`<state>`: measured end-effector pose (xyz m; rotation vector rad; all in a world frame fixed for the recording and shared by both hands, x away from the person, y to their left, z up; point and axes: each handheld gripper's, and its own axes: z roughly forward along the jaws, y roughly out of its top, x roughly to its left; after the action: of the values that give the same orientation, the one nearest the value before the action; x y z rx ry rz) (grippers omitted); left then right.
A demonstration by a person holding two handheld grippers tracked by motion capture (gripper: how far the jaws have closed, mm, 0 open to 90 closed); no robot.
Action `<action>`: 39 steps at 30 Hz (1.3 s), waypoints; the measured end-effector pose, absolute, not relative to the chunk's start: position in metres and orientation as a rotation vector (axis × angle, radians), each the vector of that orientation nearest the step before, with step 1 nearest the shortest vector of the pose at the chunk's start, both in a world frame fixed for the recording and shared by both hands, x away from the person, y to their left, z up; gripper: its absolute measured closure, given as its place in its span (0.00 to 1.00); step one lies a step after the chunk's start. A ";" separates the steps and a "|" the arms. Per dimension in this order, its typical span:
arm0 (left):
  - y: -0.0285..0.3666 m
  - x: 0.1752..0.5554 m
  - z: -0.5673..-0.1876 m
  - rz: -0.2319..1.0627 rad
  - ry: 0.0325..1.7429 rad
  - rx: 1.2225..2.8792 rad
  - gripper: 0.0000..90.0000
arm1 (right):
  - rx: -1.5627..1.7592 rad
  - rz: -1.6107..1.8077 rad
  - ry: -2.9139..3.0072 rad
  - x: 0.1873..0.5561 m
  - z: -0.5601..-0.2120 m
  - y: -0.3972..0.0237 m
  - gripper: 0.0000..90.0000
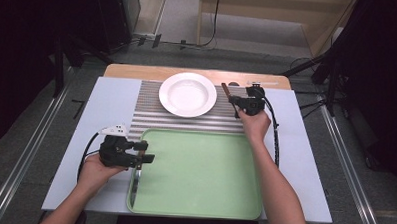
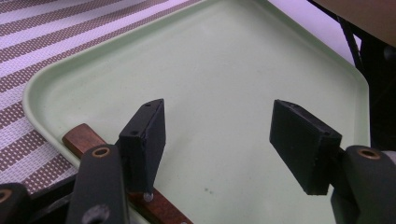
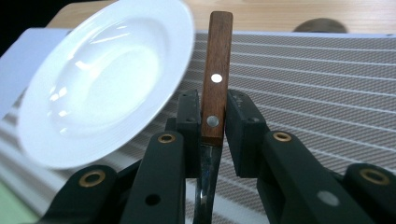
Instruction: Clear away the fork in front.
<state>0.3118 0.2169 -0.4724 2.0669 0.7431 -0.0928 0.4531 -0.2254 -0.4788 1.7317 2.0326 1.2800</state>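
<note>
knife a (image 3: pixel 215 88): brown wood handle with two silver rivets and a shiny steel blade. it's clamped in the right gripper (image 3: pixel 211 123), up over the striped mat (image 3: pixel 327 93), just right of the plate (image 3: pixel 102 79)

knife b (image 2: pixel 86 137): same sort of brown wood handle, lying along the left edge of the green tray (image 2: pixel 224 70). from the high view its blade (image 1: pixel 134 182) points back toward the person

hard to see: knife a's blade drops down between the jaws and gets cut off at the bottom of the right gripper view, so no idea what the tip looks like. knife b's handle is mostly behind the left jaw in the left gripper view. can't tell if that jaw actually touches it, looks super close though

right gripper: pinched tight on knife a right where handle meets blade, handle sticking out past the tips toward the far edge of the table

left gripper (image 2: pixel 219 140): jaws wide apart, holding nothing, bare tray between them. sits low at the tray's left edge right by knife b

plate: white, round, sits on the mat past the tray
</note>
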 end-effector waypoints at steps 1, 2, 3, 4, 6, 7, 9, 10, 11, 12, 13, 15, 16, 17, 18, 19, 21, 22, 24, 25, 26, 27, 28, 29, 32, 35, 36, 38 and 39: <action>0.217 0.312 -0.472 -0.090 0.743 2.066 0.40 | 1.724 1.288 2.051 0.452 -0.478 -0.225 0.83; 0.217 0.312 -0.472 -0.092 0.742 2.065 0.40 | 1.710 1.292 2.070 0.449 -0.476 -0.224 0.83; 0.217 0.312 -0.472 -0.090 0.743 2.066 0.40 | 1.694 1.301 2.083 0.446 -0.475 -0.223 0.83; 0.217 0.312 -0.472 -0.092 0.743 2.065 0.40 | 1.680 1.307 2.091 0.443 -0.473 -0.221 0.83; 0.216 0.312 -0.472 -0.095 0.748 2.062 0.40 | 1.652 1.329 2.114 0.437 -0.470 -0.220 0.83; 0.216 0.312 -0.473 -0.094 0.748 2.064 0.40 | 1.642 1.337 2.123 0.435 -0.468 -0.219 0.83; 0.216 0.312 -0.472 -0.091 0.748 2.066 0.40 | 1.611 1.381 2.153 0.428 -0.465 -0.216 0.83; 0.216 0.312 -0.472 -0.088 0.746 2.067 0.40 | 1.598 1.394 2.172 0.425 -0.463 -0.215 0.83; 0.216 0.312 -0.472 -0.085 0.744 2.067 0.40 | 1.580 1.407 2.184 0.422 -0.462 -0.214 0.83; 0.216 0.312 -0.472 -0.080 0.746 2.068 0.40 | 1.564 1.417 2.194 0.418 -0.460 -0.214 0.83; 0.216 0.312 -0.472 -0.078 0.748 2.066 0.40 | 1.543 1.444 2.211 0.414 -0.459 -0.213 0.83; 0.216 0.313 -0.472 -0.079 0.749 2.064 0.40 | 1.523 1.470 2.231 0.407 -0.457 -0.213 0.83; 0.216 0.313 -0.472 -0.078 0.750 2.063 0.40 | 1.513 1.478 2.241 0.404 -0.457 -0.213 0.83; 0.215 0.313 -0.472 -0.078 0.750 2.065 0.40 | 1.501 1.485 2.250 0.401 -0.456 -0.212 0.83; 0.215 0.313 -0.472 -0.078 0.752 2.067 0.40 | 1.488 1.481 2.264 0.397 -0.455 -0.211 0.83; 0.215 0.314 -0.472 -0.080 0.752 2.065 0.40 | 1.475 1.474 2.274 0.395 -0.455 -0.210 0.83; 0.214 0.314 -0.472 -0.080 0.754 2.064 0.40 | 1.451 1.441 2.284 0.388 -0.453 -0.208 0.83; 0.213 0.315 -0.472 -0.080 0.755 2.062 0.40 | 1.441 1.429 2.287 0.384 -0.453 -0.207 0.83; 0.212 0.316 -0.472 -0.091 0.778 2.056 0.40 | 1.437 1.428 2.297 0.379 -0.455 -0.204 0.83; 0.211 0.318 -0.471 -0.096 0.784 2.052 0.40 | 1.437 1.442 2.302 0.377 -0.456 -0.204 0.83; 0.210 0.319 -0.471 -0.091 0.785 2.052 0.40 | 1.437 1.456 2.309 0.375 -0.457 -0.203 0.83; 0.209 0.320 -0.470 -0.081 0.790 2.054 0.40 | 1.437 1.479 2.315 0.373 -0.458 -0.202 0.83; 0.208 0.321 -0.469 -0.077 0.788 2.053 0.40 | 1.434 1.490 2.317 0.369 -0.458 -0.201 0.83; 0.208 0.321 -0.469 -0.077 0.791 2.049 0.40 | 1.428 1.491 2.321 0.367 -0.458 -0.200 0.83; 0.204 0.324 -0.466 -0.076 0.790 2.039 0.40 | 1.403 1.541 2.331 0.359 -0.458 -0.198 0.83; 0.200 0.326 -0.462 -0.066 0.781 2.041 0.40 | 1.370 1.585 2.353 0.350 -0.457 -0.197 0.83; 0.199 0.326 -0.462 -0.056 0.778 2.037 0.40 | 1.362 1.591 2.354 0.347 -0.456 -0.197 0.83; 0.197 0.328 -0.461 -0.064 0.774 2.042 0.40 | 1.355 1.613 2.355 0.342 -0.455 -0.197 0.83; 0.195 0.329 -0.461 -0.063 0.770 2.046 0.40 | 1.353 1.610 2.356 0.340 -0.455 -0.197 0.83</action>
<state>0.3288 0.1953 -0.4606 2.0459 0.7699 -0.0627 0.3397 -0.1967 -0.4546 1.3533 2.3558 1.6098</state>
